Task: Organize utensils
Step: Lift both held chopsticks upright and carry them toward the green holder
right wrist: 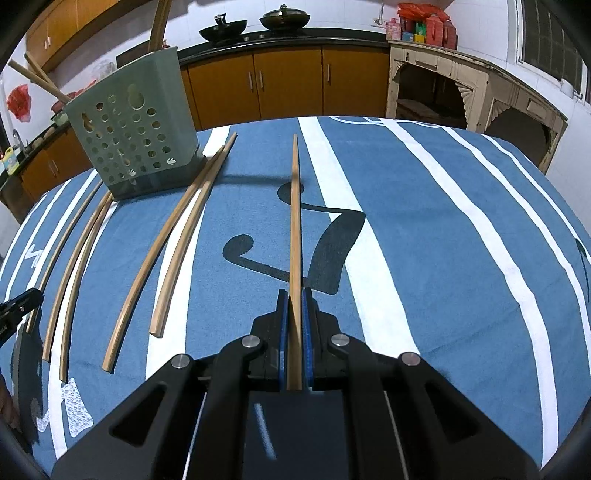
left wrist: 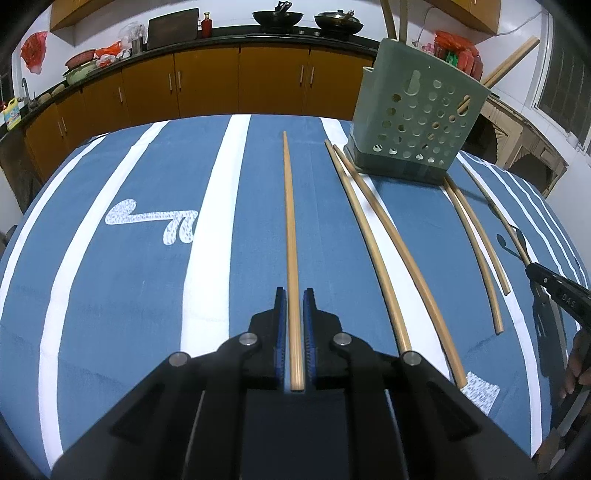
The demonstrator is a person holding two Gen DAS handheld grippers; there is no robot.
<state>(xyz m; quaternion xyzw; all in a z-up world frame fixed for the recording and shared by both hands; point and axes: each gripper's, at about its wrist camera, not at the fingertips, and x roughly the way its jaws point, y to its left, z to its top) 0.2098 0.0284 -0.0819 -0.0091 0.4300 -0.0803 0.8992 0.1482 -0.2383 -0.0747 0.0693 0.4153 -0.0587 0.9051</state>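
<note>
A chopstick (left wrist: 291, 229) runs forward between the blue pads of my left gripper (left wrist: 294, 291), which is shut on its near end. My right gripper (right wrist: 294, 291) is likewise shut on another chopstick (right wrist: 294, 221) that points straight ahead over the blue striped cloth (right wrist: 424, 258). The green perforated utensil holder (left wrist: 413, 122) (right wrist: 129, 136) stands at the far side between the two grippers, with chopsticks (right wrist: 159, 26) sticking out of its top. Two loose pairs (left wrist: 376, 236) (left wrist: 476, 236) lie on the cloth in front of it. The right gripper's tip (left wrist: 532, 269) shows at the left view's edge.
Orange kitchen cabinets (left wrist: 240, 81) with woks on the counter line the back wall. A beige carved cabinet (right wrist: 461, 92) stands at the right. A person's hand (left wrist: 576, 365) shows at the right edge. The cloth left of my left gripper (left wrist: 129, 295) holds no utensils.
</note>
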